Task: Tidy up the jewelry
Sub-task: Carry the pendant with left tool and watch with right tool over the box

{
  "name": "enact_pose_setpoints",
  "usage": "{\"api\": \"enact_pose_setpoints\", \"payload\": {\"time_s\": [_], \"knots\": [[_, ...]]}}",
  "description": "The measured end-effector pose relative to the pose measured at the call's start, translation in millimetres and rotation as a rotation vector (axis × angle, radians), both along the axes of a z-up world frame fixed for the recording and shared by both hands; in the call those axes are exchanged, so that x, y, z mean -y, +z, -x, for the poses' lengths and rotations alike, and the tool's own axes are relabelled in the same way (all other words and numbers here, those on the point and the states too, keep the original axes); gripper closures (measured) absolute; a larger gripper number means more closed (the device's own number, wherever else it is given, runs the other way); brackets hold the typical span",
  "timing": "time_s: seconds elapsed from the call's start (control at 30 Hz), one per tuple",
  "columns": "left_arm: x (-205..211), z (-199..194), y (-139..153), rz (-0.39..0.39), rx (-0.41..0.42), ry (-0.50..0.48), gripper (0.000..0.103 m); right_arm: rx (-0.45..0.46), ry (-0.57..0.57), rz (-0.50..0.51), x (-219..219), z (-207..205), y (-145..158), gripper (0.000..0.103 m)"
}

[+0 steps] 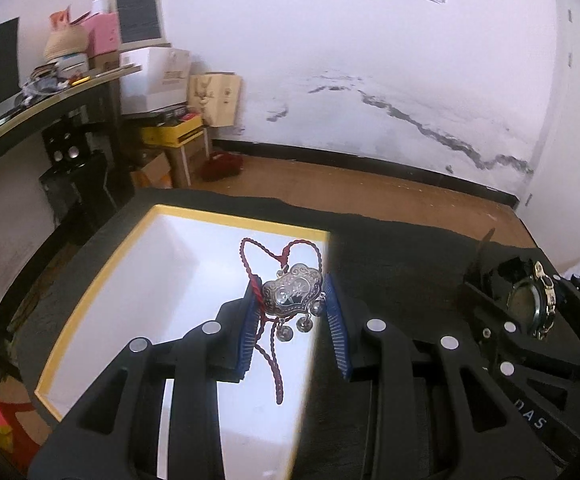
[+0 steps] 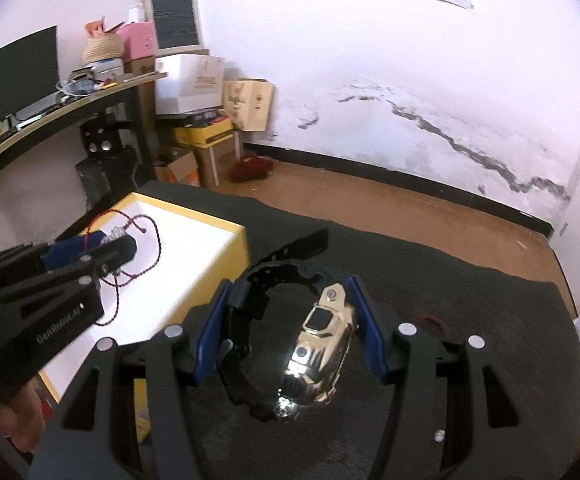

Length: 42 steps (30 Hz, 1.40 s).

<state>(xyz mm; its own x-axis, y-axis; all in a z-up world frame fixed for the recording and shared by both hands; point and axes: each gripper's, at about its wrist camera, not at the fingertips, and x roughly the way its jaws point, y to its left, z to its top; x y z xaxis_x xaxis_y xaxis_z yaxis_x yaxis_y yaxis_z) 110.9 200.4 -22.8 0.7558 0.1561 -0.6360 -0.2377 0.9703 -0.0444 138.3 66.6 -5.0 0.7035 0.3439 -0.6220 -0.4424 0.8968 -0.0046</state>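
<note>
Silver pendant [image 1: 292, 290]: shiny engraved metal on twisted red cord [image 1: 268, 344]. Watch [image 2: 321, 350]: glossy gold case, matt black plastic strap. Box [image 1: 102, 300]: smooth white inside. Table cloth [image 2: 469, 292]: dark, coarse.

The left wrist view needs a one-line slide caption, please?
Left tongs grip a silver lock-shaped pendant on red cord above a white yellow-rimmed box.

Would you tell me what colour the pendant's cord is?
The cord is dark red, clearest in the left wrist view.
</note>
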Motion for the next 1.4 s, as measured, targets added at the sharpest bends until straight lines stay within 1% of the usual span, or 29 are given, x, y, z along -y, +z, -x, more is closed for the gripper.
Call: {"api": "enact_pose_setpoints", "payload": {"time_s": [0.23,0.47,0.73,0.93,1.1,1.17,1.3,1.4], "knots": [[-47,15,-1,0.008,0.004,0.081,0.071,-0.012,0.083,-0.003,-63,-2,-3,0.046],[-96,30,-14,0.017,-0.016,0.162,0.071,-0.028,0.145,0.015,-119,-5,-13,0.046],[-138,33,-47,0.036,-0.086,0.213,0.071,-0.055,0.194,0.048,-168,-11,-34,0.046],[-151,30,-70,0.051,-0.133,0.224,0.071,-0.084,0.208,0.081,-195,-21,-56,0.046],[-156,24,-81,0.057,-0.159,0.219,0.071,-0.111,0.206,0.105,-203,-31,-71,0.046],[-157,23,-88,0.071,-0.174,0.214,0.071,-0.134,0.208,0.102,-205,-35,-75,0.046],[-152,19,-99,0.084,-0.204,0.196,0.071,-0.137,0.205,0.109,-203,-39,-77,0.046],[-151,17,-99,0.079,-0.203,0.19,0.071,-0.149,0.204,0.108,-205,-42,-79,0.046]]}}
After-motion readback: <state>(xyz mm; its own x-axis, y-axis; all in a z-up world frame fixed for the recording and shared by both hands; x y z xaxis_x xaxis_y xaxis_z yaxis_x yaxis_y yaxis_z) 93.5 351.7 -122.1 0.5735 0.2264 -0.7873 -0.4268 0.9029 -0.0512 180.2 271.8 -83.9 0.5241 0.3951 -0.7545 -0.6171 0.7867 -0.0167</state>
